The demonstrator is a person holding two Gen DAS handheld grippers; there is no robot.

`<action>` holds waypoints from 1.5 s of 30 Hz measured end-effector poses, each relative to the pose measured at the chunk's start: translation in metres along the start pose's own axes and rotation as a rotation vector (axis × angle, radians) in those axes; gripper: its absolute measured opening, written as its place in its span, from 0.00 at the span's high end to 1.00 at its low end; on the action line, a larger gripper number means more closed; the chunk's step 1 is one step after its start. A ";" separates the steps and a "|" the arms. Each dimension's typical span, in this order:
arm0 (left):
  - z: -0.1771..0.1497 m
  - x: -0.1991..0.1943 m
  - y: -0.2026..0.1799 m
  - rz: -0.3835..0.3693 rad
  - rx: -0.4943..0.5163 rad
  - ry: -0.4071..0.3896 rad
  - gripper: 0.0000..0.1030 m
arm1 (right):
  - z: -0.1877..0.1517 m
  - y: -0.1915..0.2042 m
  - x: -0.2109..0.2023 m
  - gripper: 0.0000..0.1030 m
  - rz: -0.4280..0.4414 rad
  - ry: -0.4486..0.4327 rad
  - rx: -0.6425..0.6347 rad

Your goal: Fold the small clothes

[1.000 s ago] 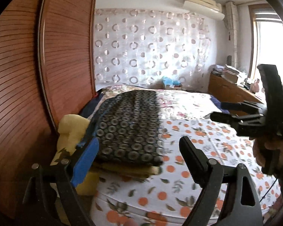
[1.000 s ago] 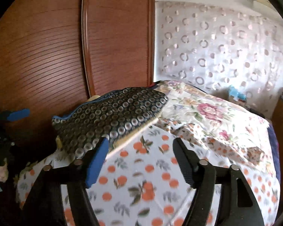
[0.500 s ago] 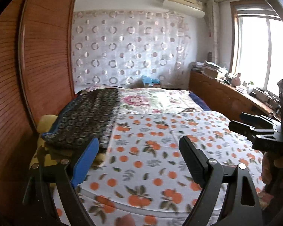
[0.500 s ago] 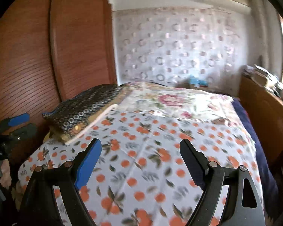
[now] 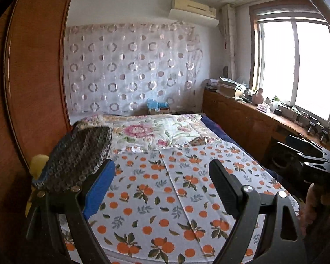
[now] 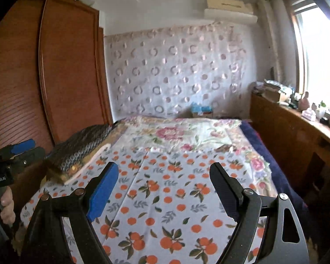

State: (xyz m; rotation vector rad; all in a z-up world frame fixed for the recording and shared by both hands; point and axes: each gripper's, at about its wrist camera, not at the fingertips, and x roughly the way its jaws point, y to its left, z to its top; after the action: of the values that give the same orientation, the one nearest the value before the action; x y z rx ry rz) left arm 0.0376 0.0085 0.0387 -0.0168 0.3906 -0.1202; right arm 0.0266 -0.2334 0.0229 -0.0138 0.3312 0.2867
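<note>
Each black plastic two-finger claw, left and right, carries one blue pad and one black ribbed pad. Silver screws pin the finger joints. At nine o'clock in the right view, the left claw's handle bears white lettering.

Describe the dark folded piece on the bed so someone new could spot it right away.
Start at the bed with its orange-print sheet. Look to its left edge, beside the wooden wardrobe. The folded cloth tops a small stack there, the only dark fabric, covered in pale rings.
</note>
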 end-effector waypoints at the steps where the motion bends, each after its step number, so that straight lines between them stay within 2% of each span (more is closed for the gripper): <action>1: 0.003 -0.001 0.000 0.004 0.003 -0.005 0.15 | 0.001 0.003 -0.002 0.16 -0.007 -0.012 0.002; 9: 0.020 -0.020 -0.003 0.040 0.013 -0.065 0.15 | -0.017 0.017 -0.010 0.16 -0.019 -0.069 0.006; 15: 0.019 -0.022 0.000 0.054 0.011 -0.066 0.15 | -0.029 0.015 -0.004 0.16 -0.017 -0.075 0.000; 31: 0.012 -0.019 0.003 0.068 0.008 -0.052 0.15 | -0.018 -0.005 -0.003 0.16 -0.008 -0.065 0.004; 45: 0.004 -0.016 0.008 0.070 0.005 -0.046 0.15 | -0.019 -0.006 -0.006 0.16 -0.005 -0.063 0.000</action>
State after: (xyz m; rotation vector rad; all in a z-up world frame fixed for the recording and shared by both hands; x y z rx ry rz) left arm 0.0250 0.0187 0.0484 -0.0010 0.3441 -0.0511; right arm 0.0168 -0.2417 0.0062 -0.0055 0.2690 0.2812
